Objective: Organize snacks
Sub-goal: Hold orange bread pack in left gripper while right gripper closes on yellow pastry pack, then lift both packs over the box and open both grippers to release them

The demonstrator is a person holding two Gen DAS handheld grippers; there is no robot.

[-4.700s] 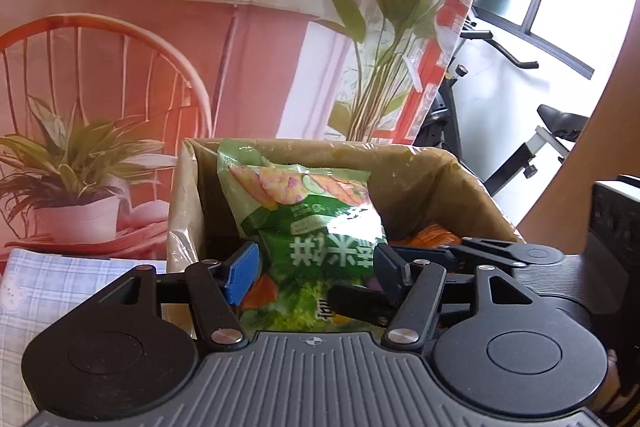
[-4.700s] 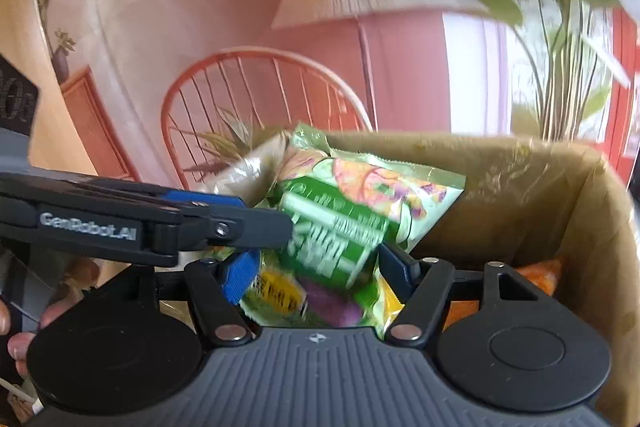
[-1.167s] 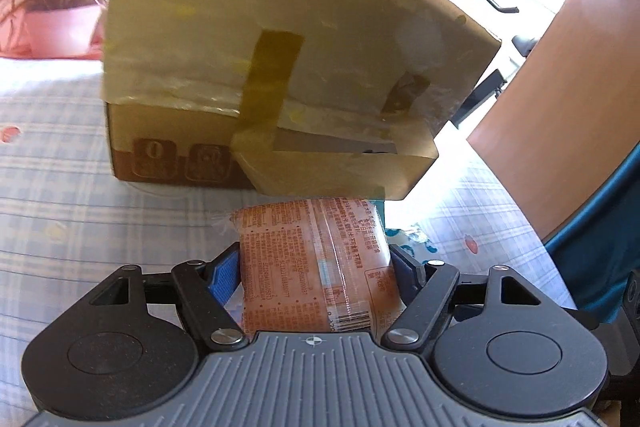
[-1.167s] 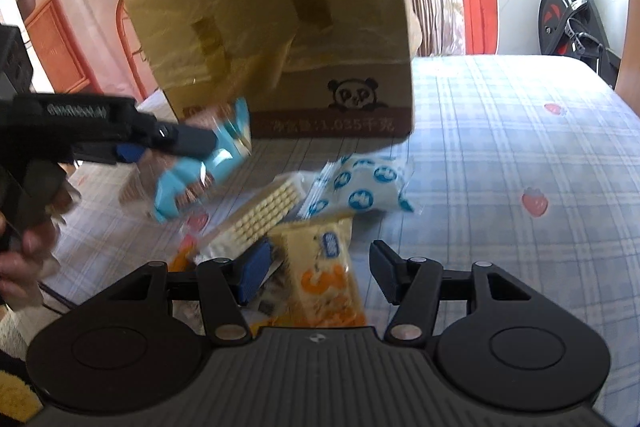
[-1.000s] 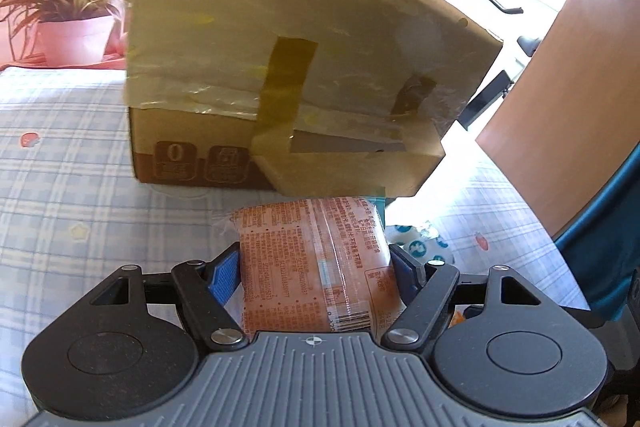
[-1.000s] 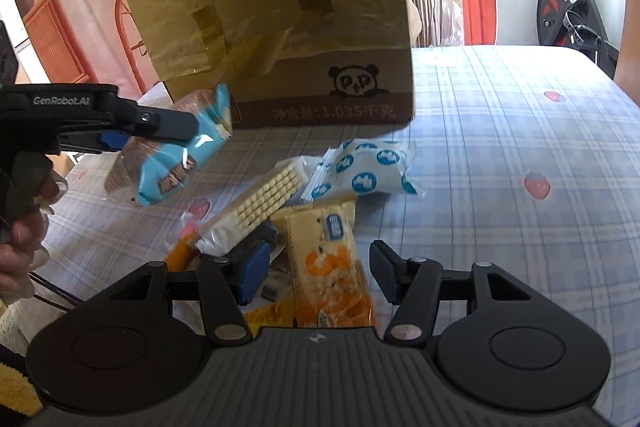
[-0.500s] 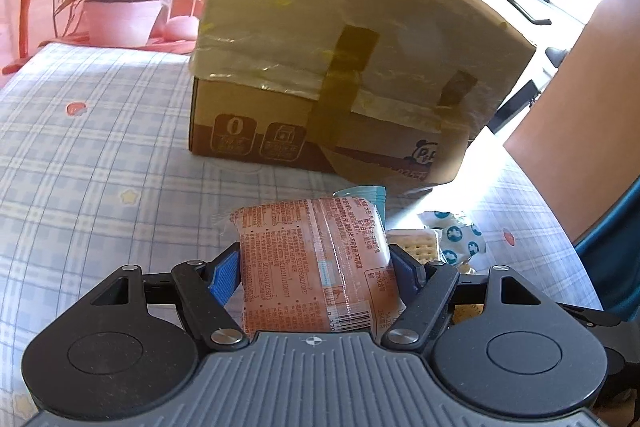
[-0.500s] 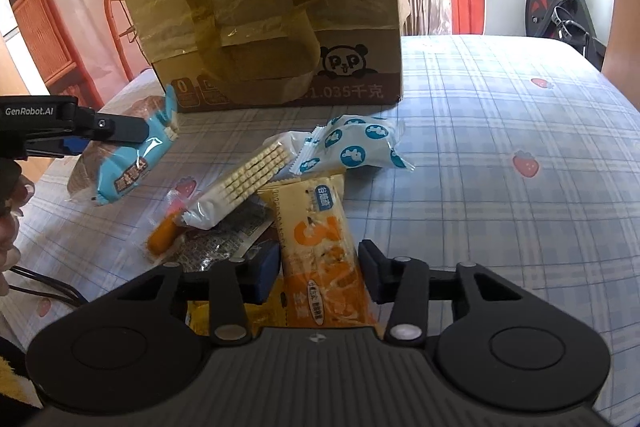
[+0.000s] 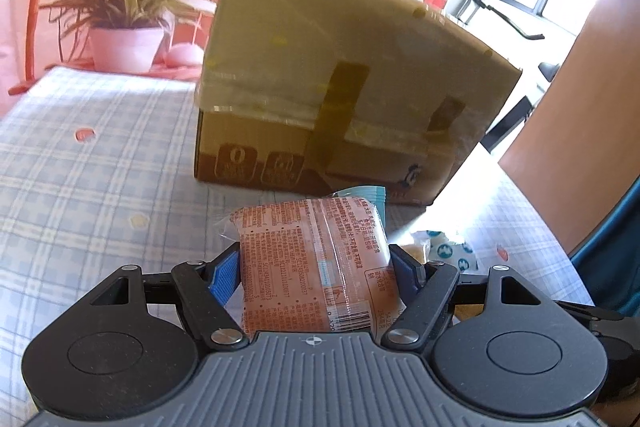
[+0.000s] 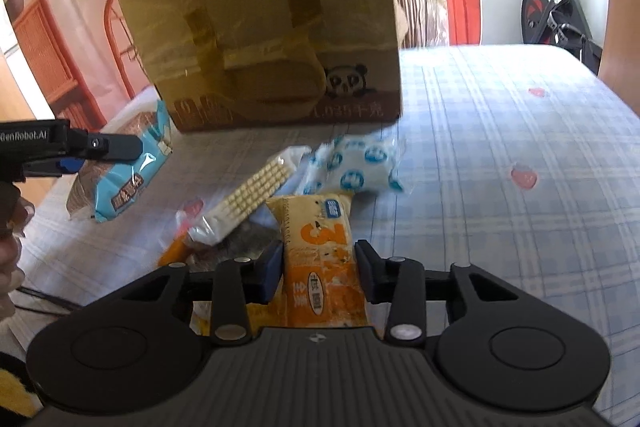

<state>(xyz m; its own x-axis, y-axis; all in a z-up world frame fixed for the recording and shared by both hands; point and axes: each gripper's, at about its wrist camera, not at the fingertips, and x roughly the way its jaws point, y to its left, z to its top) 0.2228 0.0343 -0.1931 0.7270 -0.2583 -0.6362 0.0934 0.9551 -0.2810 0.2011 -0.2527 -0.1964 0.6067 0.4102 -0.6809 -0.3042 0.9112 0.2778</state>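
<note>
My left gripper (image 9: 316, 267) is shut on a wide red-brown printed snack packet (image 9: 312, 239) with a light-blue end. It hangs in the air in front of the cardboard box (image 9: 352, 87). From the right wrist view that same packet (image 10: 120, 183) shows its blue face at the far left, clamped in the left gripper (image 10: 132, 149). My right gripper (image 10: 319, 263) is shut on a long orange-and-yellow snack packet (image 10: 316, 227), which lies low over the snack pile. The box (image 10: 272, 27) stands behind the pile, its taped flaps hanging down the front.
On the plaid tablecloth (image 10: 500, 147) lie a white wafer pack (image 10: 248, 199), a white pack with blue dots (image 10: 356, 167), a dark packet (image 10: 240, 243) and a small orange item (image 10: 172, 251). A hand (image 10: 8, 227) shows at the left edge. A potted plant (image 9: 124, 39) stands behind the table.
The right jaws have come together onto the orange packet. The left gripper with its packet has drawn away from the box and to the left.
</note>
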